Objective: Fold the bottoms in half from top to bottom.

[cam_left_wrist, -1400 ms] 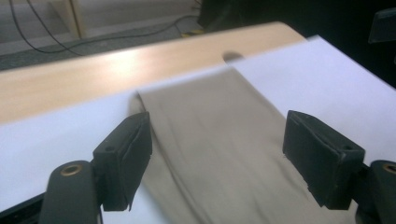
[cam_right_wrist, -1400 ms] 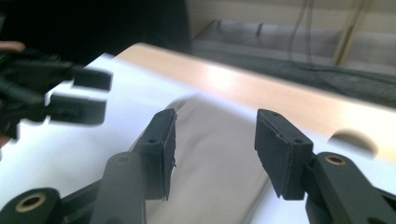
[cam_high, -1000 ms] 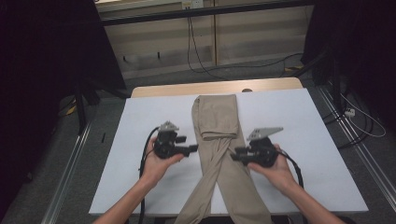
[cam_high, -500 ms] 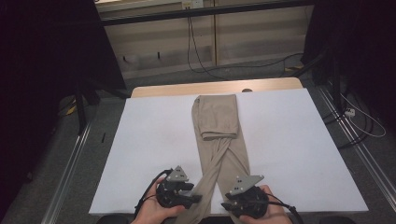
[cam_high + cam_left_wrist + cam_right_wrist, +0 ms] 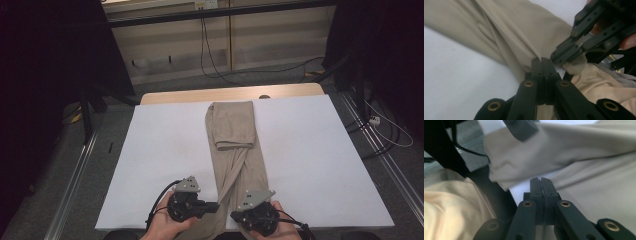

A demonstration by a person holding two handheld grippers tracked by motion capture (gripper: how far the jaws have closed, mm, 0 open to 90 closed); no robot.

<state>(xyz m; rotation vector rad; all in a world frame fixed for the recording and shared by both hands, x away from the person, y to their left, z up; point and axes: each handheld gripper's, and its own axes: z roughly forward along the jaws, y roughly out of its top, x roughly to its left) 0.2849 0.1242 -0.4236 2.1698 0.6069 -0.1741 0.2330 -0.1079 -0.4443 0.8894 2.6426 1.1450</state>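
Beige trousers lie lengthwise on the white table cover, the waist end folded over at the far side and the two legs crossing toward me. My left gripper is at the near edge with its jaws just closed, pinching the hem of one trouser leg. My right gripper, close beside it, has also just closed its jaws on the edge of the other trouser leg. The two gripper tips nearly touch; the right gripper shows in the left gripper view with cloth under its tip.
A strip of wooden table top shows beyond the cover. Metal rails run along both sides on the floor. Cables lie on the floor at the right. A person's light clothing is just below the near edge.
Both hands slid from the middle of the trousers down the legs to the near table edge. The jaws of both grippers closed on the leg ends.
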